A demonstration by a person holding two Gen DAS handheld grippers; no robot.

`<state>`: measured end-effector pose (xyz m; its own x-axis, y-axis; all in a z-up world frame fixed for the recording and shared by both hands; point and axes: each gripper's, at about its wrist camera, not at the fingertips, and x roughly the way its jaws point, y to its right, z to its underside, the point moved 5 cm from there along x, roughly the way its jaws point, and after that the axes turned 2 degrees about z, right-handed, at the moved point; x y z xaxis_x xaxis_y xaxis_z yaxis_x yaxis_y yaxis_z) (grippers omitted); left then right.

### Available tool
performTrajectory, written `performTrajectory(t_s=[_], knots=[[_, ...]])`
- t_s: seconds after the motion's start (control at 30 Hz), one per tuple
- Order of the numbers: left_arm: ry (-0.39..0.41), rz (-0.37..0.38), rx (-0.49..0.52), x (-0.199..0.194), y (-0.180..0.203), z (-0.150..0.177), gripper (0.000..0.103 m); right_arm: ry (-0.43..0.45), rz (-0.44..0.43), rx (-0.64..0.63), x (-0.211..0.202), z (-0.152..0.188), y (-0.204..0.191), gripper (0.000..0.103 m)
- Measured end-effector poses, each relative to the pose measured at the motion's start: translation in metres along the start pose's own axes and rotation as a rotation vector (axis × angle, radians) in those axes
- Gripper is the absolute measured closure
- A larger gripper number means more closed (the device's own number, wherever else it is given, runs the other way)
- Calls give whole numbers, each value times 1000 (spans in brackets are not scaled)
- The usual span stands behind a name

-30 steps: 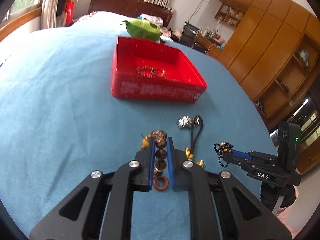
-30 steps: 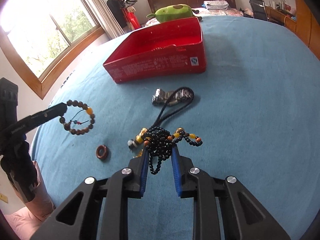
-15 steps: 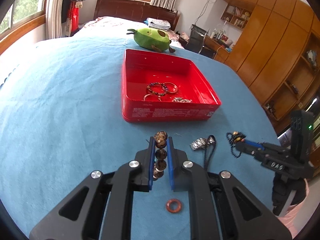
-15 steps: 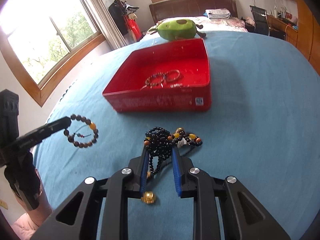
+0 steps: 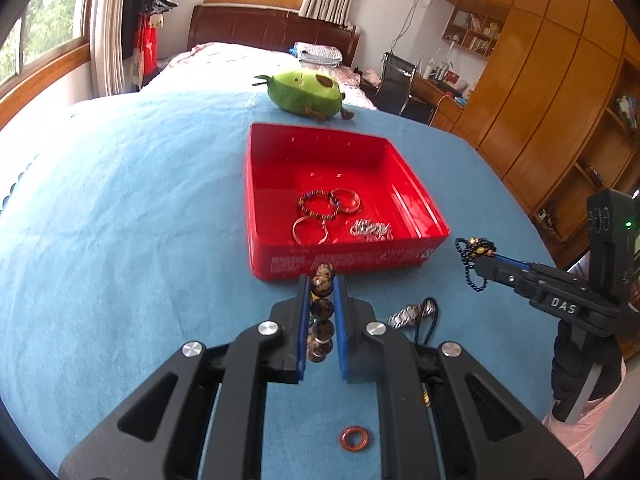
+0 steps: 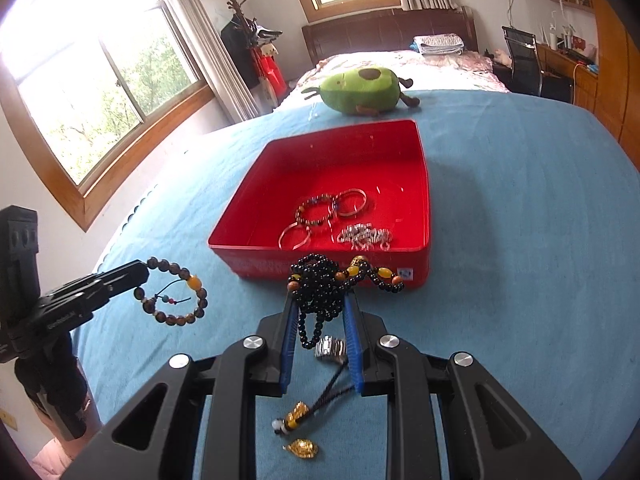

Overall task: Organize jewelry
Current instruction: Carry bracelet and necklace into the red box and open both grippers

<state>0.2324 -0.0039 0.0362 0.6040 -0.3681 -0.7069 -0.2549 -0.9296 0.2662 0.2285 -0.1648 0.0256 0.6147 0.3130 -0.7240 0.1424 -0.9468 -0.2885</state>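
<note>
**Both grippers loaded, just short of the red tray**

Your left gripper is clamped on the brown bead bracelet, its beads lined up between the blue pads; from the right wrist view the bracelet hangs as a loop in the air, short of the red tray and off its near left corner. Your right gripper is closed on the black bead necklace, which bunches above the fingertips right in front of the tray's near wall, with loose strands dangling.

Inside the tray lie a dark beaded bracelet, two metal bangles and a silver chain. On the blue cloth on your side of the tray rest a silver watch, a black cord with gold charms and a small reddish ring. A green plush toy sits beyond the tray's far wall.
</note>
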Motion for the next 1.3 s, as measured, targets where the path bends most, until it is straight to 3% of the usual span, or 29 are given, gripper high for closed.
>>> performTrajectory(t_s=[0.37, 0.87, 1.03, 1.13, 1.2, 1.3], knots=[[101, 52, -4, 17, 20, -62, 93, 45, 24, 19, 28, -46, -1, 81], [-41, -8, -63, 149, -16, -109, 93, -83, 98, 95, 148, -101, 42, 81], [-77, -27, -81, 181, -26, -118, 93, -76, 128, 68, 168, -115, 45, 79], [-62, -31, -108, 186, -32, -121, 84, -36, 141, 58, 169, -120, 47, 69], [-28, -57, -123, 180, -35, -121, 64, -24, 141, 59, 161, -120, 47, 69], [45, -45, -151, 156, -39, -123, 62, 15, 125, 60, 139, -118, 42, 69]])
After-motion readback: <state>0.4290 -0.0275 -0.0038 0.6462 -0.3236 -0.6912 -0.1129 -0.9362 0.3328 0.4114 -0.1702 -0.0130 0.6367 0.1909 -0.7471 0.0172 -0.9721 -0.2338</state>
